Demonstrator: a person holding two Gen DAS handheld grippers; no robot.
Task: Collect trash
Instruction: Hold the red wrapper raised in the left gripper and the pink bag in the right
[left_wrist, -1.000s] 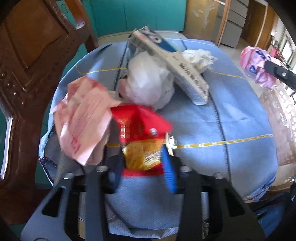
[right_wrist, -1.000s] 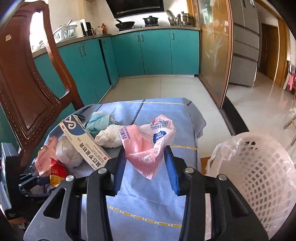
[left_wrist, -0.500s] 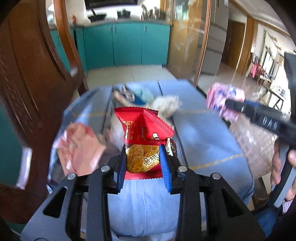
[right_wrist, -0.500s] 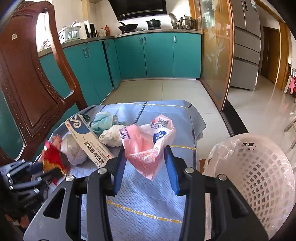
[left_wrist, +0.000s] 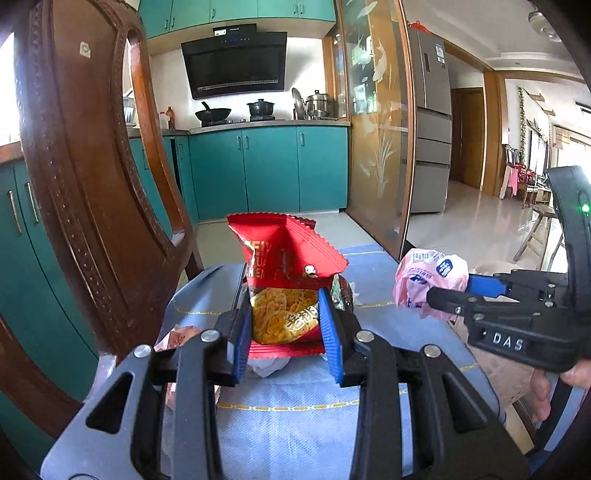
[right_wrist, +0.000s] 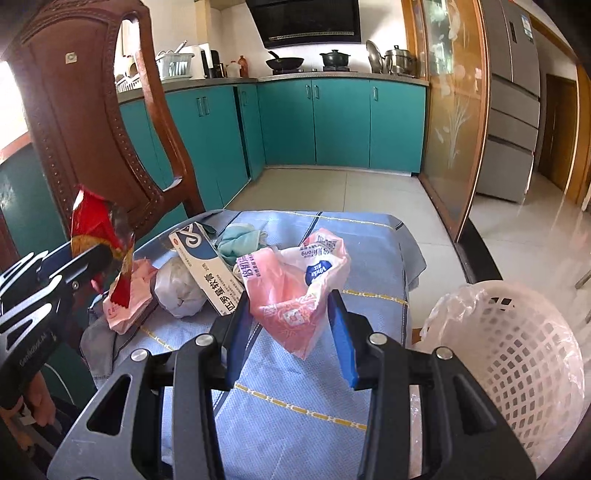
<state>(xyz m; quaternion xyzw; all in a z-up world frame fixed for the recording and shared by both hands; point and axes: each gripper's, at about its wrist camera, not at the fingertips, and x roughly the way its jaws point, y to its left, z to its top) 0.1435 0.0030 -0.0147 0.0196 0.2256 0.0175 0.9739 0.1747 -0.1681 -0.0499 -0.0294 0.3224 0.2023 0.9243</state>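
My left gripper (left_wrist: 285, 325) is shut on a red and yellow snack bag (left_wrist: 284, 266) and holds it up above the blue-clothed table (left_wrist: 295, 413). The bag also shows at the left of the right wrist view (right_wrist: 99, 232). My right gripper (right_wrist: 291, 328) is shut on a pink plastic wrapper (right_wrist: 295, 284), held above the table; it shows in the left wrist view too (left_wrist: 428, 277). A white mesh basket (right_wrist: 517, 347) lined with clear plastic stands at the right, beside the table.
On the table lie a white and blue box (right_wrist: 207, 269), a white crumpled bag (right_wrist: 177, 288), a teal cloth (right_wrist: 240, 240) and pink paper (right_wrist: 129, 299). A carved wooden chair (right_wrist: 85, 122) stands at the left. Teal kitchen cabinets (right_wrist: 332, 122) are behind.
My left gripper has lifted the snack bag off the table and tilted up to look level. The right gripper has held the pink wrapper almost still.
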